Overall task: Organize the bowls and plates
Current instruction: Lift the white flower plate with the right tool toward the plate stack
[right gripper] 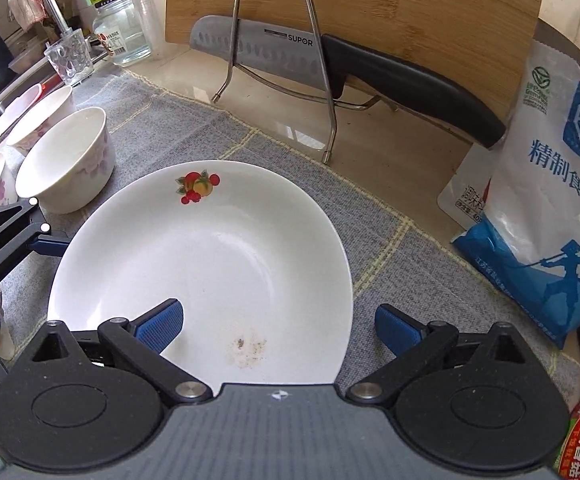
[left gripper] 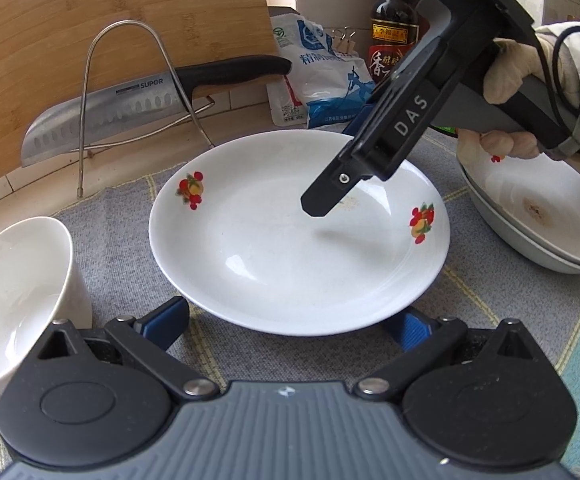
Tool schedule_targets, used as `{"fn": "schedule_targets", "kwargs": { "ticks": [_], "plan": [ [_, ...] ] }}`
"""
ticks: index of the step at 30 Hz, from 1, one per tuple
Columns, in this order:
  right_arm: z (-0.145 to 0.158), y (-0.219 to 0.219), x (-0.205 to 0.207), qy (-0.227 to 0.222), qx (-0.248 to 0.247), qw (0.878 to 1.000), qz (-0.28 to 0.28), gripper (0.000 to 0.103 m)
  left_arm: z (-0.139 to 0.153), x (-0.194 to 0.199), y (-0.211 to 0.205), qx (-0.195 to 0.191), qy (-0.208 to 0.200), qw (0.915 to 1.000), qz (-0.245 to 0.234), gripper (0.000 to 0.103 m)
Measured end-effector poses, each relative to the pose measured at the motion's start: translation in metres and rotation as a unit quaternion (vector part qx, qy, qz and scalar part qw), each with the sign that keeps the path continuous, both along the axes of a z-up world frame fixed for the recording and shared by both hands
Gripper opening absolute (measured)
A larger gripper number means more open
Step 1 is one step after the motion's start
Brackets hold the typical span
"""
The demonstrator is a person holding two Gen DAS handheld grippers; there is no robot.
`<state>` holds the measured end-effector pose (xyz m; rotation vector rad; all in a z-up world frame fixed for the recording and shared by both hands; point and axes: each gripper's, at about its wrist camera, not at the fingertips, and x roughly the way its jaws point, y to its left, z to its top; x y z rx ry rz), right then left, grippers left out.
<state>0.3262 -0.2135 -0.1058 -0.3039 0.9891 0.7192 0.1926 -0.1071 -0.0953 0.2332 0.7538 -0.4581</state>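
Note:
A white plate (left gripper: 290, 248) with red fruit decals lies on the grey mat (left gripper: 110, 240); there is a brownish smear near its rim (right gripper: 246, 348). My left gripper (left gripper: 290, 326) is open, its blue fingers (left gripper: 166, 320) spread on either side of the plate's near rim. My right gripper (right gripper: 278, 326) is open too, with one pad over the plate's inside and the other outside the rim. A gloved hand (left gripper: 509, 76) holds it. A white bowl (left gripper: 18, 300) stands at the left. More plates are stacked (left gripper: 537, 220) at the right.
Floral bowls (right gripper: 66, 160) stand at the mat's left, near a sink with a faucet (right gripper: 50, 8). Behind the plate a knife (right gripper: 329, 64) rests on a wire rack (right gripper: 274, 40) against a wooden cutting board (right gripper: 409, 8). A salt bag (right gripper: 549, 200) and a sauce bottle (left gripper: 393, 36) stand at the right.

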Motion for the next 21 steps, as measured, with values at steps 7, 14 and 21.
{"fn": "schedule_targets", "kwargs": {
  "ticks": [7,14,21],
  "plan": [
    [0.001,0.003,0.014,0.024,0.025,0.999,0.022,0.098,0.001,-0.002,-0.001,0.002,-0.005,1.0000,-0.004,0.102],
    [0.005,0.005,0.024,0.053,0.047,0.997,0.034,0.090,0.002,-0.006,-0.003,0.010,-0.018,0.9997,-0.013,0.101],
    [0.007,0.004,0.033,0.084,0.054,0.994,0.038,0.090,0.002,-0.003,-0.002,0.007,-0.016,0.9997,-0.016,0.102]
  ]
}}
